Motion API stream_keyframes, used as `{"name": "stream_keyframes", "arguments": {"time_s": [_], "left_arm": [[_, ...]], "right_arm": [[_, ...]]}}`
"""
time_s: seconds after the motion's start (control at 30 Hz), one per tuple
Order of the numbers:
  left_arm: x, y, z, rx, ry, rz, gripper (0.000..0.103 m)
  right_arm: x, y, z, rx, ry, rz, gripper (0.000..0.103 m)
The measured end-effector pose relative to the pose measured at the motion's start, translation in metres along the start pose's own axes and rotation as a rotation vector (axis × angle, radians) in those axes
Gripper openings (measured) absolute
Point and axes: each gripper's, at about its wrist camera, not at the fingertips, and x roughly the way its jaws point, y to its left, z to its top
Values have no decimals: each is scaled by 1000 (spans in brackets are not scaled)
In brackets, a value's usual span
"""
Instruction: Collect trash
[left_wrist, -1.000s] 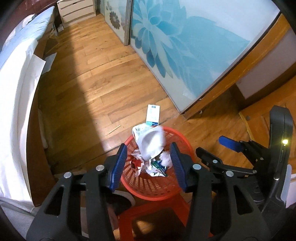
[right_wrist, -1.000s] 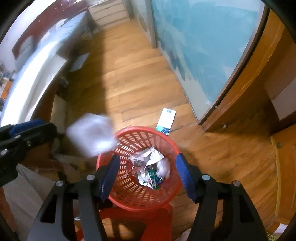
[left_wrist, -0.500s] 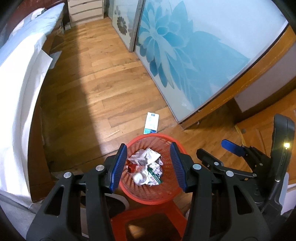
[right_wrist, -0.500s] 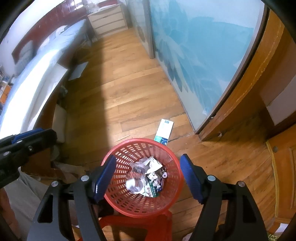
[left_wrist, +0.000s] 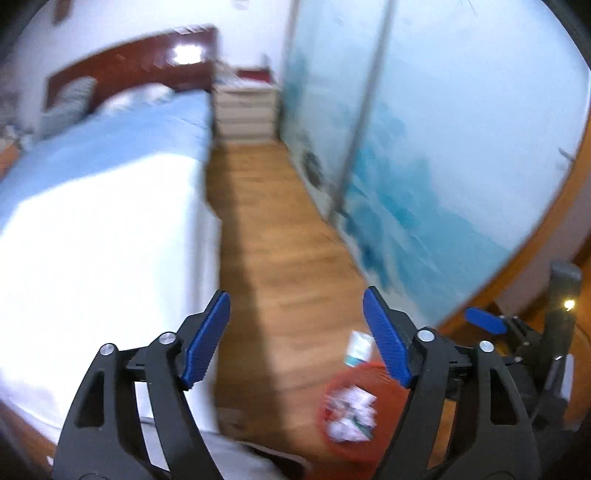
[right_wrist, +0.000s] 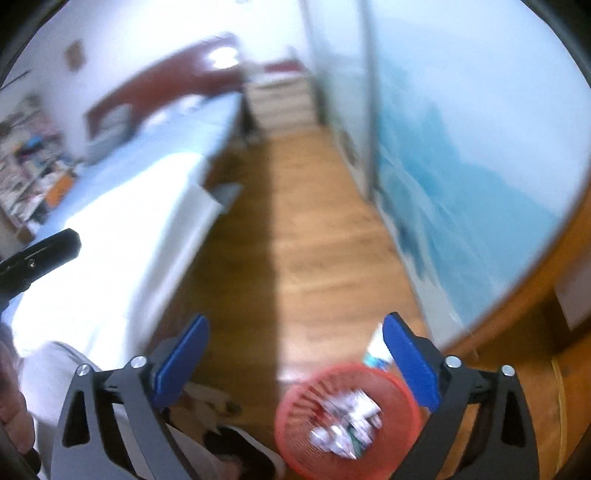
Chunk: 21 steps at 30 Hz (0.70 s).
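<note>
Both cameras tilted up since 0.5 s ago. I see left gripper (left_wrist: 295, 338) and right gripper (right_wrist: 295, 363) spread wide, empty. Red basket (right_wrist: 295, 402) on floor below, crumpled paper trash (right_wrist: 345, 430) inside, blurred.

Both fisheye views motion-blurred, bed (left_wrist: 92, 236) glaringly overexposed, perhaps by daylight.
</note>
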Motion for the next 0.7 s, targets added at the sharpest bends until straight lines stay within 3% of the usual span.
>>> {"name": "stream_keyframes", "arguments": {"time_s": [0.17, 0.3, 0.47, 0.57, 0.7], "left_arm": [[-60, 90, -3, -67, -134, 108, 79], [-92, 151, -15, -94, -219, 191, 87], [-117, 222, -32, -125, -280, 226, 95], [-121, 253, -42, -148, -325, 247, 97], [-119, 291, -67, -237, -360, 278, 97]], "right_arm": [[-5, 102, 30, -73, -58, 121, 96], [-19, 177, 41, -137, -138, 147, 96], [-43, 269, 22, -213, -391, 85, 96], [-38, 314, 7, -237, -420, 78, 96], [-23, 357, -6, -238, -383, 121, 96]]}}
